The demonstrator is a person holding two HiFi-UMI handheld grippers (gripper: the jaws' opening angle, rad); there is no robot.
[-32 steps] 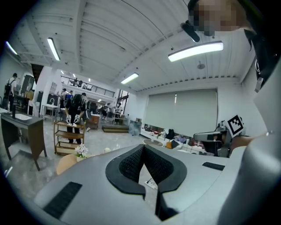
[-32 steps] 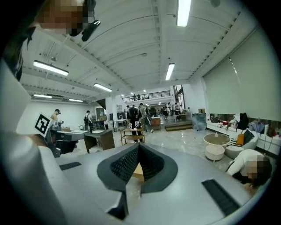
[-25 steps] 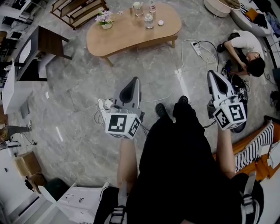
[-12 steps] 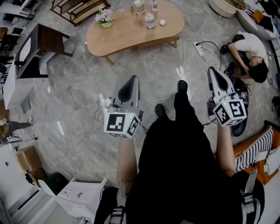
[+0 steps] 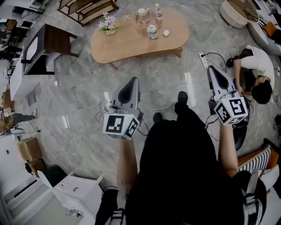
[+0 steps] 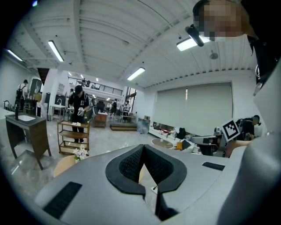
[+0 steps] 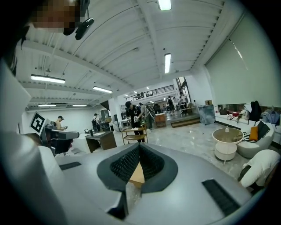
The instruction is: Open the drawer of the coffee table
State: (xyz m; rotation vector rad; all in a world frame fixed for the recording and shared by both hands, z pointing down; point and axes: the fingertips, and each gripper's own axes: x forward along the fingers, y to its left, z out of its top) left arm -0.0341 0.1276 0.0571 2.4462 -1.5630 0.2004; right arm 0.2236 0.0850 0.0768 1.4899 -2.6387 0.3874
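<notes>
Grey marble floor fills most of the head view.

Coffee table: kidney-shaped wooden top on short legs, at the top of the head view, well apart from both grippers. The drawer is not visible from above. Only the top and two legs show, so I cannot tell which side carries it.

Left gripper: jaws together with nothing between them. In its own view the ribbed pads meet, and a tan sliver of tabletop shows beyond them.

Right gripper: jaws also closed and empty, pointing roughly level toward the table.

White cables and a power strip lie on the floor between the wearer and the table. A seated person is at the right edge.

On the tabletop are a flower pot, a bottle and a glass jar.

Step in hand, as I judge it, is the approach; the task is barely begun.

To do it well:
- Step clear of the cables and close in on the long near edge.
- Get low enough to see under the top and locate the drawer front.
- Open one gripper before it reaches the pull, not at it.
- Grip squarely and draw straight out and level, slowly, so the bottle and flowers are not jolted.
</notes>
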